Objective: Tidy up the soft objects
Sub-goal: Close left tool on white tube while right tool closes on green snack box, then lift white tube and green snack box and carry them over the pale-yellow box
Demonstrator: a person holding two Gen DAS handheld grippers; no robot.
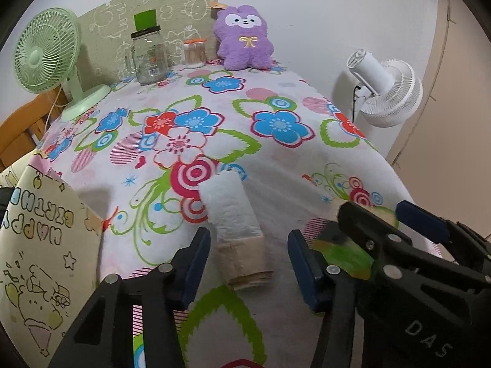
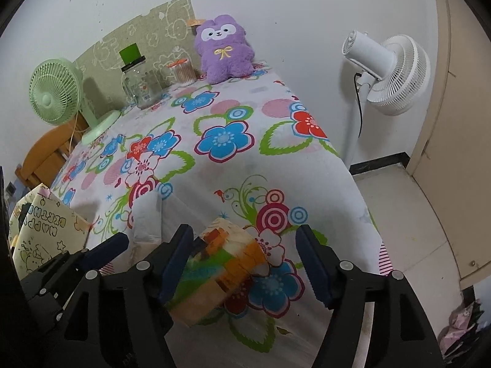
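A rolled white and beige towel [image 1: 236, 230] lies on the flowered tablecloth [image 1: 276, 159]. It sits between the fingers of my left gripper [image 1: 250, 263], which is open with a gap on each side of the roll. A rolled multicoloured cloth [image 2: 221, 266] lies between the fingers of my right gripper [image 2: 245, 263]. That gripper is open too: the roll rests near the left pad, and the right pad stands well clear. The two grippers are side by side; the right one's finger [image 1: 420, 219] shows in the left wrist view, the left one's finger [image 2: 107, 247] in the right wrist view.
A purple plush toy [image 1: 244, 38], a glass jar [image 1: 150, 58] and a tub of swabs [image 1: 195, 53] stand at the far edge. A green fan [image 1: 49, 52] is far left, a white fan [image 2: 389, 73] beyond the right edge, a "Happy Birthday" bag [image 1: 40, 251] at near left.
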